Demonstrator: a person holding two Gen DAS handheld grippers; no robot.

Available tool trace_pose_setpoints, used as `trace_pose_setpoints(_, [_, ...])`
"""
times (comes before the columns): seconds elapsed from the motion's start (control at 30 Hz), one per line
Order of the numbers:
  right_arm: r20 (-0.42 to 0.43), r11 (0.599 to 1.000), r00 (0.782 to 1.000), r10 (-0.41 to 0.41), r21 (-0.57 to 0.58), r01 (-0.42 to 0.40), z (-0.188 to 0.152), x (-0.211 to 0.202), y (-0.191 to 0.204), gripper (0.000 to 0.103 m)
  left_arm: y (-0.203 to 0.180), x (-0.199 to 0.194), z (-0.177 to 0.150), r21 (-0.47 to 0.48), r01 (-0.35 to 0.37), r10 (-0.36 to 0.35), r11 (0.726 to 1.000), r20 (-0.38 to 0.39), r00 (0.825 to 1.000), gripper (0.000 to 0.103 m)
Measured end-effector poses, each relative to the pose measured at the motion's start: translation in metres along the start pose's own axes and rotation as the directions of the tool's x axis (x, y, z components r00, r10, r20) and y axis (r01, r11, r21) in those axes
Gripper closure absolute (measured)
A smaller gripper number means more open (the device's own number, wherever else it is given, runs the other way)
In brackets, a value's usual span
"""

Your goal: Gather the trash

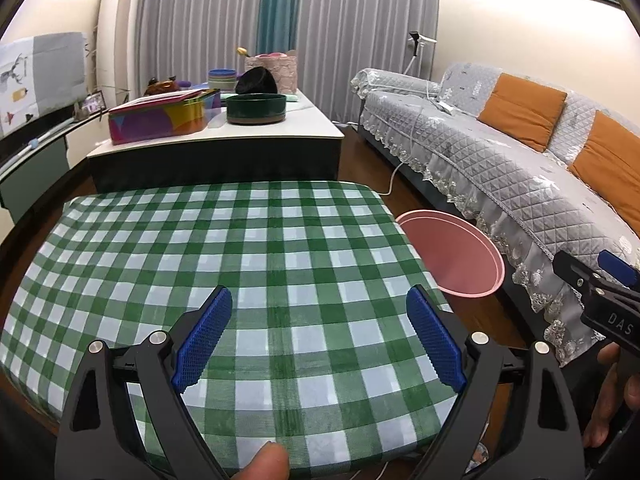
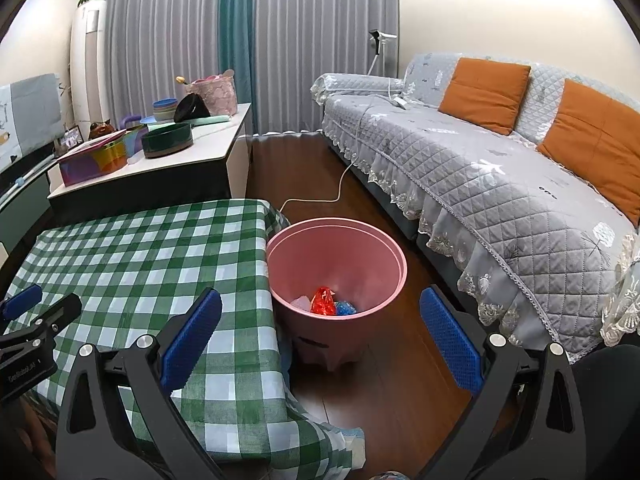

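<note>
A pink bin [image 2: 340, 248] stands on the wood floor to the right of the table with the green checked cloth [image 2: 140, 256]. Inside it lie a red wrapper [image 2: 323, 301], a blue wrapper [image 2: 345, 309] and a pale piece. The bin's rim also shows in the left wrist view [image 1: 460, 256]. My left gripper [image 1: 320, 340] is open and empty above the checked cloth [image 1: 240, 248]. My right gripper [image 2: 320, 340] is open and empty, hovering over the table's right edge and the bin. No trash shows on the cloth.
A grey quilted sofa [image 2: 500, 168] with orange cushions runs along the right. A low white table [image 2: 180, 160] behind holds a colourful box, a dark green bowl and stacked dishes. A white cable [image 2: 320, 196] trails across the floor.
</note>
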State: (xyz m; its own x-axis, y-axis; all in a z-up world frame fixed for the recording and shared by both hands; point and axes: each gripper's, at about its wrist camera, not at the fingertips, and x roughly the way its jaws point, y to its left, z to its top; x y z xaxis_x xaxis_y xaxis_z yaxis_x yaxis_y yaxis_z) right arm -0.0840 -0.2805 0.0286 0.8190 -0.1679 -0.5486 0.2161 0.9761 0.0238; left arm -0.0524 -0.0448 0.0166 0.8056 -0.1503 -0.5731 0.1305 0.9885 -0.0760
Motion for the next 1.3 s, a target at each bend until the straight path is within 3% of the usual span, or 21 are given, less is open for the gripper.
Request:
trace_pose_setpoints(0.67, [-0.042,0.992,0.994,0.098,-0.080,-0.102,-0.008,0.008,0.066,0.005,0.039,-0.005,-0.004,-0.044,-0.079,0.079,0.996,0.001,0.997,0.017])
trace_pose_setpoints(1.3, [-0.044,0.992,0.994,0.100,-0.075,-0.103,-0.009,0.012,0.070,0.005,0.042,-0.003,-0.006,-0.060,-0.081,0.080,0.995,-0.015,0.997,0.017])
